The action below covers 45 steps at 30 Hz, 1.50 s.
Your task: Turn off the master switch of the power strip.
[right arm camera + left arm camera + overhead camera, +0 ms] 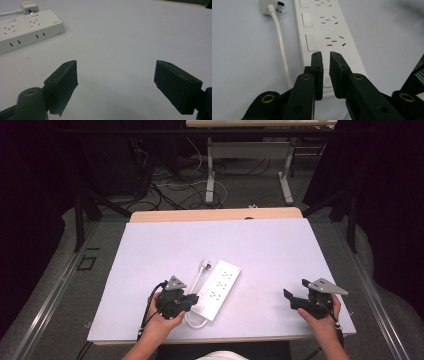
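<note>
White power strip [220, 289] lies mid-counter [280, 250], cord [280, 45] alongside. Left claw [326, 56] nearly closed, empty, tips over the power button [326, 81]. Right claw [115, 75] wide open, well apart. Strip looks rigid, light, smooth plastic; likely slides. Grip across its narrow sides.

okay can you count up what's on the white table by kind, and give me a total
Power strip with its cord and plug: 1
Handheld claws, left claw over the strip's power button, right claw over bare table: 2
Total: 3
</note>
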Available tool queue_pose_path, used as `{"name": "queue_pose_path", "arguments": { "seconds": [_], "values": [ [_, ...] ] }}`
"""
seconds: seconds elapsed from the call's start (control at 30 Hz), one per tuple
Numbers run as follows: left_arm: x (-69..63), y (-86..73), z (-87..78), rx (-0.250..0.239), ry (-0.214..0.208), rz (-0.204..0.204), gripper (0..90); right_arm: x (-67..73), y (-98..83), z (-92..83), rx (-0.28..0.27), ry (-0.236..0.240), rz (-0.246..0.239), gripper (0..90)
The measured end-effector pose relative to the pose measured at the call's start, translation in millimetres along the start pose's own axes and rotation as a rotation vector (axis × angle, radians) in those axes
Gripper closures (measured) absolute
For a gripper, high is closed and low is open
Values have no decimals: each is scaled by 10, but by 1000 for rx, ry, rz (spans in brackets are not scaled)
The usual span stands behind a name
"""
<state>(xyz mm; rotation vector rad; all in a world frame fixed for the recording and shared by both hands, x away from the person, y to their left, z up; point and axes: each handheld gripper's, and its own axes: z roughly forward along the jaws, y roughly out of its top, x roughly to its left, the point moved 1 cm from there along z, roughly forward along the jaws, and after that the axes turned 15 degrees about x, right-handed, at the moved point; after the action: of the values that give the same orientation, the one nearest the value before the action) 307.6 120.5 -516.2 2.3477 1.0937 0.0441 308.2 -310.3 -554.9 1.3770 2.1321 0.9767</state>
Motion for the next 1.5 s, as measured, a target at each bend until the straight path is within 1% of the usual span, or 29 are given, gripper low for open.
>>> {"name": "queue_pose_path", "arguments": {
  "seconds": [0.07, 0.1, 0.17, 0.2, 0.23, 0.27, 0.3, 0.4, 0.43, 0.5, 0.57, 0.6, 0.67, 0.7, 0.73, 0.8, 0.9, 0.93, 0.97, 1.0, 1.03, 1.1, 1.2, 1.3, 1.33, 1.37, 1.4, 1.47, 1.5],
  "values": [
    [19, -2, -17, -13, 2, -4, 780, 8, -2, -1, 3, 6, 11, 184],
    [29, -2, -29, -7, -4, -5, 758, -2, -1, -8, 11, -4, 2, 184],
    [36, -4, -34, -27, -11, -20, 746, -1, -1, -6, 9, -4, 2, 184],
    [38, -5, -37, -29, -17, -31, 715, 11, -2, -3, 2, 5, 11, 184],
    [44, -5, -44, -25, -22, -31, 715, 11, -2, -3, 2, 5, 11, 184],
    [42, -6, -42, -29, -26, -35, 700, 1, 0, -4, -2, -1, -1, 184],
    [44, -6, -41, -32, -25, -34, 658, -1, 0, -2, -2, -3, -1, 184],
    [58, -6, -36, -29, -22, -22, 630, -1, -2, -6, 5, -5, 0, 184],
    [58, -6, -26, -37, -18, -23, 590, 4, -2, -3, -2, -2, 1, 184],
    [52, -5, -14, -38, -27, -34, 580, 5, -1, -4, -3, -2, 2, 184],
    [61, -2, -10, -31, -19, -24, 538, 2, 0, -1, -9, -10, 0, 185],
    [75, 2, -5, -35, -5, -6, 507, 1, -1, -1, -9, -9, 1, 184],
    [81, 1, 6, -40, 8, -2, 464, -1, -2, -3, -7, -7, 2, 184],
    [88, 1, 18, -49, 30, 2, 447, -2, -3, -10, 0, -7, 2, 184],
    [93, 2, 25, -49, 39, 3, 417, -2, -3, -10, 1, -7, 1, 184],
    [111, 2, 35, -59, 70, 10, 340, 0, -2, -4, -9, -7, 3, 184],
    [142, 0, 17, -64, 90, 12, 312, 0, -1, -4, -9, -7, 4, 184],
    [150, -1, 14, -76, 92, 13, 311, -2, -2, -11, 0, -8, 3, 184],
    [163, 0, 1, -79, 96, 25, 312, -1, -2, -11, -1, -7, 4, 184],
    [167, -2, 1, -94, 92, 26, 312, 0, -2, -11, -1, -7, 4, 184],
    [181, -2, -12, -92, 101, 32, 310, 2, -2, -5, -10, -9, 4, 184],
    [199, -5, -31, -102, 118, 20, 292, 4, -2, -4, -10, -9, 4, 184],
    [209, -3, -57, -130, 115, 2, 279, 4, -1, -4, -10, -8, 5, 184],
    [236, -7, -86, -139, 117, 4, 272, 0, -2, -5, -9, -6, 3, 184],
    [246, -8, -92, -145, 121, 1, 258, 1, -2, -5, -10, -6, 4, 184],
    [252, -10, -95, -152, 119, -8, 218, 1, -1, -6, -12, -10, 3, 184],
    [258, -11, -100, -151, 114, -11, 218, 1, -1, -6, -12, -10, 3, 184],
    [265, -15, -114, -150, 110, -24, 178, 1, -1, -7, -13, -9, 3, 184],
    [270, -14, -116, -162, 111, -27, 159, -1, -1, -7, -13, -12, 2, 184]
  ]
}}
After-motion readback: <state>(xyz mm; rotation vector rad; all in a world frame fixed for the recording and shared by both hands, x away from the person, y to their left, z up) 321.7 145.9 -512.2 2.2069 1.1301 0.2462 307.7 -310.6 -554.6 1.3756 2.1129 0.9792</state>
